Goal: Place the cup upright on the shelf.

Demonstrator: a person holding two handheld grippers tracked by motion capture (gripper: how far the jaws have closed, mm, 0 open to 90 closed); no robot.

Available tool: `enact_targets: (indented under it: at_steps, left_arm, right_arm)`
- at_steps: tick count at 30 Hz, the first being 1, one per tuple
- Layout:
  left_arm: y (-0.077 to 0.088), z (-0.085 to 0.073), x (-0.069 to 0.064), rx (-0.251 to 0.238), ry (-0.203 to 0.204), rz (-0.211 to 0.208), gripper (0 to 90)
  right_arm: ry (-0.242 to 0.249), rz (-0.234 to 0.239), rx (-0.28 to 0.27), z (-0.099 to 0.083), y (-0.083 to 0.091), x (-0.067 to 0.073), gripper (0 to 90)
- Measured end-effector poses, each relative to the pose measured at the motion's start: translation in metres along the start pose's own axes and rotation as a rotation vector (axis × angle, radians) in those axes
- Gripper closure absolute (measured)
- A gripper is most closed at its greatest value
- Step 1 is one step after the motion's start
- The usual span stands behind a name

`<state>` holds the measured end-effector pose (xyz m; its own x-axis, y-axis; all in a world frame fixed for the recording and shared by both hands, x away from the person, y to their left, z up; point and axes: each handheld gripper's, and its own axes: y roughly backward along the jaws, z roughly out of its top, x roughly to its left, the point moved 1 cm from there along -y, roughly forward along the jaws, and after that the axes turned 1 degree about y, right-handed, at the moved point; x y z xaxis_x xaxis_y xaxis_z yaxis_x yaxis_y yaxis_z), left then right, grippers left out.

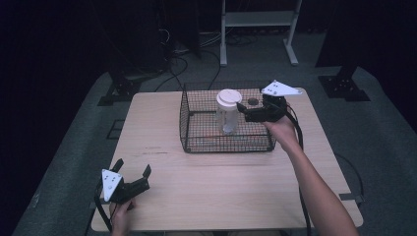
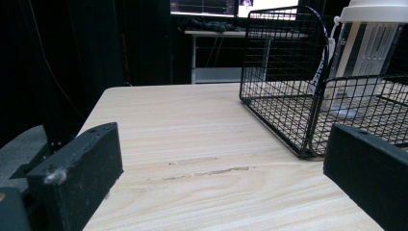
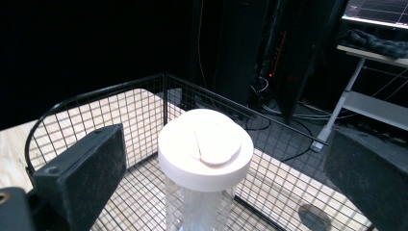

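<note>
Nearest to you, your left gripper (image 1: 132, 172) is resting low at the near left corner of the pale wooden table (image 1: 221, 191), its jaws standing wide apart and holding nothing; in the left gripper view they are framing bare tabletop with the basket off to the right. Farther out, near the middle of the table, the black wire mesh basket (image 1: 227, 145) is sitting with the clear plastic bottle with a white flip-top lid (image 1: 228, 111) standing upright inside it, toward the back half.

Your right gripper (image 1: 246, 112) is hovering over the basket's right side, just beside the bottle's lid and at about its height. In the right gripper view its jaws are spread wide, one on each side of the white lid (image 3: 206, 148), not touching it. A small dark round disc (image 1: 253, 102) is lying on the basket floor near the far right corner.

You appear to be approaching for a grasp on the bottle, not yet closing. The next move is probably calling for you to bring the jaws level around the lid or neck, close squarely, and lift straight up so the bottle is clearing the wire walls.

No brand, label or writing is readable on the bottle or elsewhere.
</note>
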<state>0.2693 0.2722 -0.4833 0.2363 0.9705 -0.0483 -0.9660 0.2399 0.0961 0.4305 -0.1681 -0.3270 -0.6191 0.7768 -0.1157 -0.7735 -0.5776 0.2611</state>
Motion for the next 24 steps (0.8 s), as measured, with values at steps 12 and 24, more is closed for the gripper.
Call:
enact_targets:
  at_steps: [12, 24]
  left_arm:
    - [0.000, 0.000, -0.001, 0.001, -0.012, 0.000, 0.0]
    - [0.000, 0.000, -0.001, -0.001, -0.006, -0.003, 0.0]
  right_arm:
    - [0.004, -0.001, 0.009, -0.009, 0.016, -0.004, 0.6]
    - [0.014, 0.042, 0.019, -0.019, 0.034, 0.004, 0.6]
